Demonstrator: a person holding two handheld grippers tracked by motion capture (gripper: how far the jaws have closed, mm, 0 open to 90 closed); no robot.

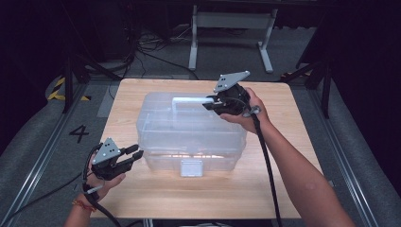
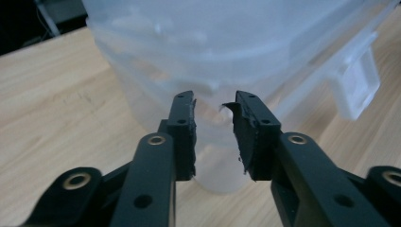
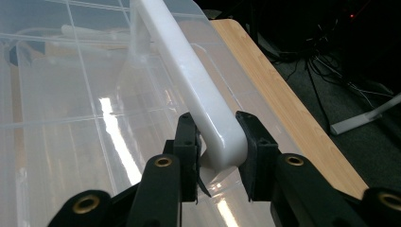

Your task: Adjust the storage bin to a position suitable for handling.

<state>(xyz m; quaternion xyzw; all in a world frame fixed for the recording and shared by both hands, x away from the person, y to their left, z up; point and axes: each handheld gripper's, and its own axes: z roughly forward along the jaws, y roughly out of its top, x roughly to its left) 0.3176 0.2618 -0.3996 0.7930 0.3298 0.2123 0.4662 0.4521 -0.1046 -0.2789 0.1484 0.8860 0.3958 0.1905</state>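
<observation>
Table [image 1: 142, 189] of pale wood carries everything I am working with, and I will place the rest against the clear plastic storage box [image 1: 189, 135] that sits at its middle. Box first: it is a large translucent bin with a ribbed lid, its long side facing me, and a small clear latch [image 1: 191, 168] hangs at the middle of its near wall. On top of the box, towards its far right, a white carry handle [image 1: 191, 100] is raised off the lid.

My right gripper [image 1: 211, 102] sits at the right end of that handle, above the box's far right part. In the right gripper view the two black jaws press on either side of the handle's rounded end [image 3: 220, 142], so I read them as clamped on it. My right hand [image 1: 246, 111] wraps the gripper body from behind, and the forearm runs back down to the lower right, past the box's right end.

My left gripper [image 1: 137, 155] is off the box's near left corner, low over the table and pointing at that corner. In the left gripper view its jaws stand a narrow gap apart with nothing between them; the box wall [image 2: 156, 94] lies just beyond the tips. My left hand [image 1: 101, 177] cups it from below.
</observation>
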